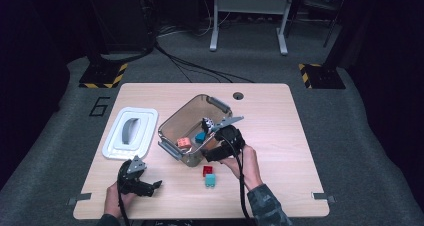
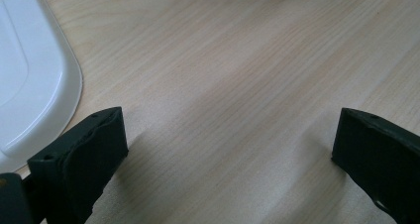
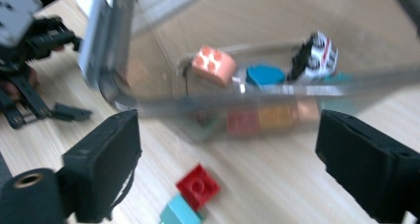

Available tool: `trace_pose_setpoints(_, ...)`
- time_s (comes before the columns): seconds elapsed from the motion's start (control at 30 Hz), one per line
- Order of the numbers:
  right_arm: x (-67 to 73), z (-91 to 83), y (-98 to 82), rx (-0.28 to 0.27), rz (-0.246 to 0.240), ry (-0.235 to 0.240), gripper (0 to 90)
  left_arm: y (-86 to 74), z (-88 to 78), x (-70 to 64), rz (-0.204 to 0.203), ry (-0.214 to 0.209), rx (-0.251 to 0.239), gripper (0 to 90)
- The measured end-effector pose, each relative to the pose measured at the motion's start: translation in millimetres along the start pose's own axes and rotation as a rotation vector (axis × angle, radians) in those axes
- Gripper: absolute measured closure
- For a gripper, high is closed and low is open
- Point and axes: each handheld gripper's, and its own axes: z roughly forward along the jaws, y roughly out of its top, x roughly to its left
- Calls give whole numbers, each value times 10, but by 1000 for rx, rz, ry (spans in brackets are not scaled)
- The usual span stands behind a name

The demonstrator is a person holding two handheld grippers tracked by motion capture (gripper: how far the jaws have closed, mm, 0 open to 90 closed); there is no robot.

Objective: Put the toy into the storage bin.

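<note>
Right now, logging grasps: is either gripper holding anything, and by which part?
Nothing. The right gripper and the left gripper both stand open with empty jaws.

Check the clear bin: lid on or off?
Off. The clear bin is open-topped with bricks visible inside, and its white lid lies flat on the table to the bin's left in the high view.

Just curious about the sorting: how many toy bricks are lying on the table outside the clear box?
2: a red brick beside the clear box's near wall, and a teal brick touching it on the person's side. The right gripper may hide others.
</note>
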Motion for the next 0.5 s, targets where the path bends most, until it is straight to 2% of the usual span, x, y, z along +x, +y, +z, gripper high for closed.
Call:
trace_pose_setpoints(0.17,-1,51,-262,11,61,-22,72,0,1,-1,-1,-1,0,4)
trace_pose_setpoints(0.2,-9,71,-319,12,57,-19,71,0,0,-1,-1,-1,0,4)
trace_pose_setpoints(0.3,53,171,-502,28,87,-30,71,-1,1,-2,-4,-2,-1,4)
trace_pose_setpoints(0.43,97,320,-657,54,120,-22,64,0,0,0,0,0,0,4)
trace_pose_setpoints(0.5,138,387,-691,62,128,-44,63,0,0,0,1,0,0,4)
